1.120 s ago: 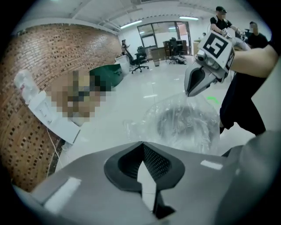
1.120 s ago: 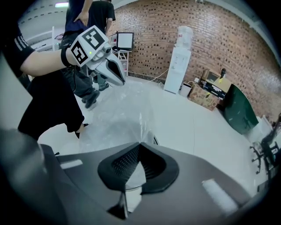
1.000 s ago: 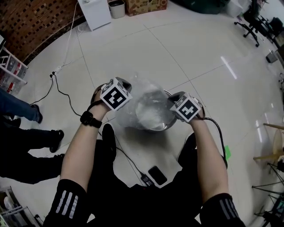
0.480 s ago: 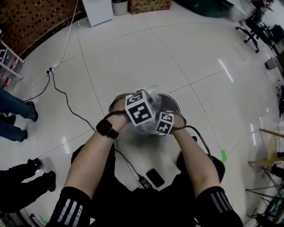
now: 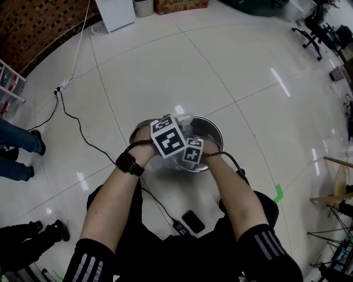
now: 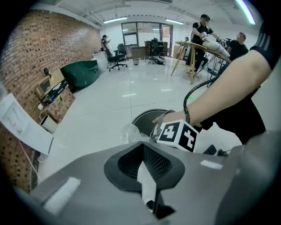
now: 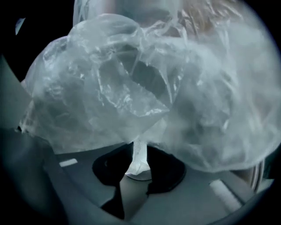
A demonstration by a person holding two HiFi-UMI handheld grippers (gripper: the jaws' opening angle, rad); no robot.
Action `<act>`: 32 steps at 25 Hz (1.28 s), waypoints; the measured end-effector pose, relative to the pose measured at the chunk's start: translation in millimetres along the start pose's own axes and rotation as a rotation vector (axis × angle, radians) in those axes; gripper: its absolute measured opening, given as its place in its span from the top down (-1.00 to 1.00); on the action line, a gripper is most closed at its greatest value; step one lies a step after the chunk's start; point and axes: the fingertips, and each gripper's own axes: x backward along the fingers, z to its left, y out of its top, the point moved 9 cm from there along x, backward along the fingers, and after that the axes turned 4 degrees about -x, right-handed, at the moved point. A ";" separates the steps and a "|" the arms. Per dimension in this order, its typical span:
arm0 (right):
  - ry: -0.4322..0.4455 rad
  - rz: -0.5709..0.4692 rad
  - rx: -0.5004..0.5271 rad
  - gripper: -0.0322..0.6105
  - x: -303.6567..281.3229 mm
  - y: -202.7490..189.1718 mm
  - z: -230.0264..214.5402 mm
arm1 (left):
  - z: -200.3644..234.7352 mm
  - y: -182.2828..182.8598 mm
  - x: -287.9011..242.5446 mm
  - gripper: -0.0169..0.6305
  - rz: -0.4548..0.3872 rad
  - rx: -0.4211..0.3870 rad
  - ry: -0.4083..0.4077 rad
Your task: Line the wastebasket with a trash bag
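Observation:
A round metal wastebasket [image 5: 212,132] stands on the white floor in front of me. A clear trash bag [image 5: 185,122] is bunched at its mouth. My left gripper [image 5: 168,137] is over the near left rim, shut on a strip of the bag's film [image 6: 147,180]. My right gripper [image 5: 193,150] sits just right of it, lower in the basket's mouth. In the right gripper view the crumpled bag [image 7: 131,88] fills the picture. The right gripper [image 7: 139,151] has just been opening; a fold of film lies loose between its parted pads.
A black cable [image 5: 77,124] runs across the floor at the left to a power strip [image 5: 62,85]. A dark phone-like device [image 5: 193,220] lies by my feet. A person's legs [image 5: 16,148] stand at the left. A white cabinet [image 5: 117,12] is at the back.
Both grippers came together from either side of the basket and sank toward its mouth, the right one lower. The stretched bag is now bunched under them.

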 end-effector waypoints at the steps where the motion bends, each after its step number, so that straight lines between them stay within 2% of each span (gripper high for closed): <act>1: 0.003 -0.014 -0.001 0.54 5.9 1.6 -0.2 | 1.6 1.4 0.7 0.97 -0.006 -0.002 -0.001; 5: 0.007 -0.074 -0.020 0.49 49.6 -3.7 -4.1 | 4.0 9.5 4.6 0.97 -0.028 -0.015 -0.009; 8: -0.016 -0.100 -0.059 0.47 93.8 -18.3 -8.9 | -3.5 18.1 6.3 0.97 -0.049 -0.059 -0.029; 10: -0.045 -0.153 -0.116 0.45 127.9 -27.7 -13.0 | -12.5 23.4 5.8 0.97 -0.067 -0.085 -0.051; 12: -0.066 -0.281 -0.255 0.45 165.8 -36.3 -19.3 | -24.0 27.1 4.0 0.97 -0.077 -0.125 -0.068; 15: -0.035 -0.556 -0.560 0.45 214.4 -53.7 -30.9 | -41.5 30.5 3.0 0.97 -0.075 -0.198 -0.054; 18: 0.120 -0.793 -0.838 0.45 238.2 -73.3 -32.7 | -59.8 36.5 4.4 0.97 -0.085 -0.258 -0.017; 21: 0.314 -0.932 -0.986 0.41 233.8 -82.9 -27.0 | -80.6 39.6 1.5 0.97 -0.085 -0.329 -0.010; 27: 0.475 -0.939 -1.057 0.35 210.5 -69.9 -15.8 | -104.1 47.1 -5.0 0.97 -0.092 -0.431 -0.021; 30: 0.462 -0.918 -1.102 0.35 201.7 -71.5 -21.0 | -111.8 50.7 -8.3 0.97 -0.097 -0.457 -0.034; 32: 0.438 -0.884 -1.095 0.42 197.3 -73.8 -24.2 | -114.8 53.3 -10.6 0.97 -0.102 -0.467 -0.036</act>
